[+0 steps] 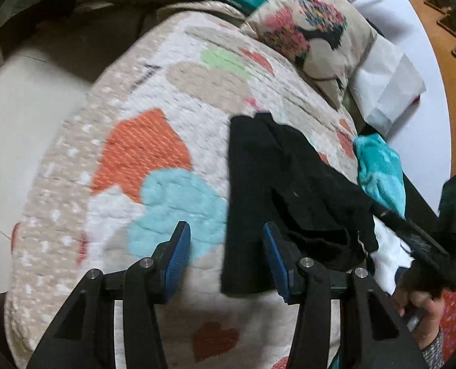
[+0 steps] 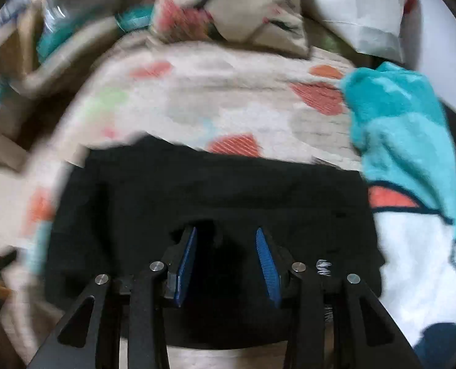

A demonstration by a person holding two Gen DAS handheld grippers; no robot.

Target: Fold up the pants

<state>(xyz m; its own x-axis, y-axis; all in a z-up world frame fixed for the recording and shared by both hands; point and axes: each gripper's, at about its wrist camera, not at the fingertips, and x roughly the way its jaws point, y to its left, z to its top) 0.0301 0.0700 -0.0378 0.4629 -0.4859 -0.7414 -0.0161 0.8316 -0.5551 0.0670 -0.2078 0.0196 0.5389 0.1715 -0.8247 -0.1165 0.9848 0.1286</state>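
Black pants [image 1: 289,184] lie folded on a quilted bedspread with coloured hearts [image 1: 154,141]. My left gripper [image 1: 225,227] hovers open at the pants' left edge. Its right finger stands over the cloth and its left finger over the quilt, and nothing is pinched. In the right wrist view the pants [image 2: 228,184] spread dark and wide across the middle. My right gripper [image 2: 226,230] is open just above them, blue pads apart, with cloth below the gap but not pressed. A hand [image 1: 421,304] holds the right gripper's body at the right edge of the left wrist view.
A teal and white towel [image 2: 406,141] lies right of the pants. A flower-print cushion [image 1: 314,30] and a white paper bag [image 1: 387,83] sit at the far end. The quilt drops off to a pale floor [image 1: 18,123] on the left.
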